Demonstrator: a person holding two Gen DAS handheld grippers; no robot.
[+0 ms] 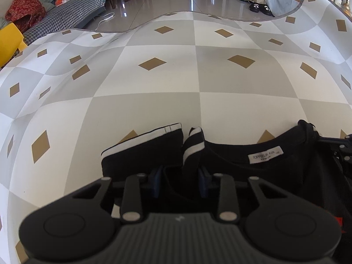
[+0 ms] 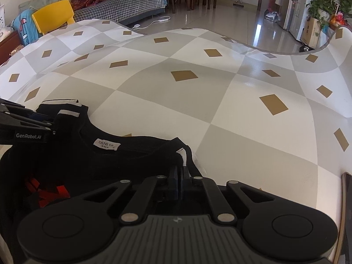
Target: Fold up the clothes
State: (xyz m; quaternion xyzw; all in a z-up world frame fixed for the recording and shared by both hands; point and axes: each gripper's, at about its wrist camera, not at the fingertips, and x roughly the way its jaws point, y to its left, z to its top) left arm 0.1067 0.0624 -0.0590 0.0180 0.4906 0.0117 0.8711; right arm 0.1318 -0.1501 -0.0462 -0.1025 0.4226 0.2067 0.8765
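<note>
A black child's shirt (image 1: 253,176) with a white neck label (image 1: 265,154) lies on the checkered tablecloth (image 1: 176,77), collar facing away from me. Its white-striped sleeve (image 1: 143,151) lies folded at the left. My left gripper (image 1: 180,181) is shut on the bunched black fabric at the left shoulder, beside a striped cuff (image 1: 194,147). In the right wrist view my right gripper (image 2: 178,182) is shut on the shirt (image 2: 110,160) at its right shoulder edge. A red print (image 2: 50,195) shows on the shirt's body. The left gripper's frame (image 2: 28,123) appears at the left edge there.
The grey-and-white cloth with gold diamonds runs far ahead to a curved table edge (image 1: 176,14). A yellow chair (image 2: 52,15) and a houndstooth sofa (image 2: 123,4) stand beyond it. A dark flat object (image 2: 347,198) lies at the right edge.
</note>
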